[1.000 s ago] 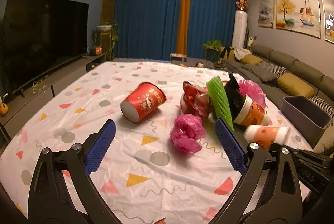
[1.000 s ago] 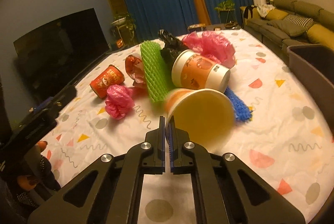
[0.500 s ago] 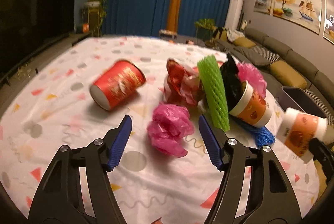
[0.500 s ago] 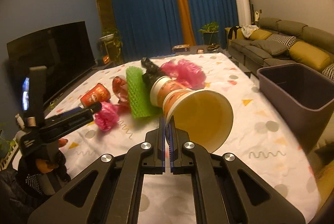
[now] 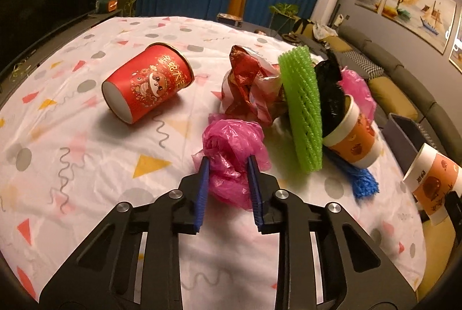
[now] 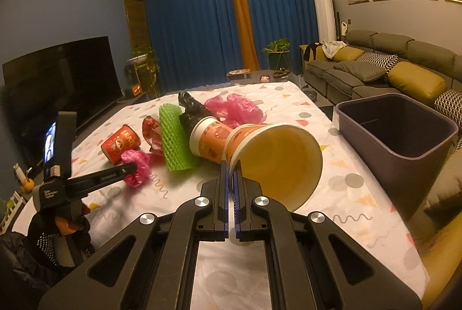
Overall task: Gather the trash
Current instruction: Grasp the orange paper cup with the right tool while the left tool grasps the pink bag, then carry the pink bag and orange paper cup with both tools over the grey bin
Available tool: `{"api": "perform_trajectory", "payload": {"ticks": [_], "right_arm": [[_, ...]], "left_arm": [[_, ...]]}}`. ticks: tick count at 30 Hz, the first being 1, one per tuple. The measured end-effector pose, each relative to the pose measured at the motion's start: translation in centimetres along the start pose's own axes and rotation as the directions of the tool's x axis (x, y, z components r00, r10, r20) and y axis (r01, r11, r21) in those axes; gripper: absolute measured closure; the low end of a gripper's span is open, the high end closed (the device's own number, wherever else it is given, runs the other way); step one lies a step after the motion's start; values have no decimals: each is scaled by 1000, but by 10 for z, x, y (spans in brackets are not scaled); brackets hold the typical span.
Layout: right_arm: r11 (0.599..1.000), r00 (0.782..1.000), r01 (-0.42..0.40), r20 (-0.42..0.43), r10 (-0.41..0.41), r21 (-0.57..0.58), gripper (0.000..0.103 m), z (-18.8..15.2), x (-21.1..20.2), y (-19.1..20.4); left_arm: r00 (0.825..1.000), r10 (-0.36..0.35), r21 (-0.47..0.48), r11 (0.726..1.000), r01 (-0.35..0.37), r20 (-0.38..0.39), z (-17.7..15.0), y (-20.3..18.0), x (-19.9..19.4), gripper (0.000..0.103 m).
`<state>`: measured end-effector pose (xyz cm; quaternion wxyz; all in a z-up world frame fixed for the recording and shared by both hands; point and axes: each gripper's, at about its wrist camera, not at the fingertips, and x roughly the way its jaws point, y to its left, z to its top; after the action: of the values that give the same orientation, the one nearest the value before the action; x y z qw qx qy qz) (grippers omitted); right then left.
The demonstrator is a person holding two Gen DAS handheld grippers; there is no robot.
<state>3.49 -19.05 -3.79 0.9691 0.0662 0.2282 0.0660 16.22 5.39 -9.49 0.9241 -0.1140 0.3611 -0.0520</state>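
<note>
Left gripper [image 5: 226, 170]: blue pads closed in on a crumpled pink plastic bag [image 5: 232, 155], which bulges between and beyond them while apparently resting on the desk [image 5: 86, 165]; hold looks partial, on thin film only. Right gripper [image 6: 230, 177]: jaws nearly together, pinching the rim of an orange paper cup [image 6: 277, 159], mouth turned toward the camera, held off the desk. Risks, as judged: bag film may slide out from the pads on lifting, since only a fold is caught; loose edges could snag or drag the neighbouring litter; the cup, held by its thin rim alone, may pivot, crush or drop if swung. Destination: grey bin [image 6: 398, 131], open and seemingly bare inside, to the right of the right gripper and beyond the desk edge, well apart from the left gripper; a drop short of its wall would land on the floor or sofa. Ahead-right of the left gripper, near the bag: green foam net sleeve [image 5: 303, 110], black bag [image 5: 330, 87] stuffed into a second orange cup [image 5: 352, 139], blue foam net [image 5: 362, 180] partly beneath it, further pink bag [image 5: 358, 90] behind. Straight ahead: red foil wrapper [image 5: 249, 90]. Ahead-left, apart: red paper cup [image 5: 147, 84] on its side. Obstruction: the pile lies between the left gripper and the bin, so the bag's route must go over or around it.
</note>
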Motion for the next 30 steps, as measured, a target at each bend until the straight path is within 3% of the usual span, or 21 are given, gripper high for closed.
{"api": "perform_trajectory", "payload": {"ticks": [6, 15, 24, 30], "right_arm": [[1000, 999, 22, 29, -22, 0, 99, 6, -10, -6], [999, 996, 46, 71, -48, 21, 99, 12, -24, -17], [993, 987, 106, 115, -110, 47, 99, 23, -38, -48], [979, 969, 191, 144, -200, 73, 99, 31, -44, -85]], "left_arm": [[996, -36, -6, 999, 36, 87, -6, -3, -43, 81], [977, -103, 71, 993, 91, 185, 0, -38, -89, 81], [967, -182, 157, 975, 155, 176, 3, -88, -91, 81], [942, -289, 254, 937, 241, 171, 8, -155, -84, 81]]}}
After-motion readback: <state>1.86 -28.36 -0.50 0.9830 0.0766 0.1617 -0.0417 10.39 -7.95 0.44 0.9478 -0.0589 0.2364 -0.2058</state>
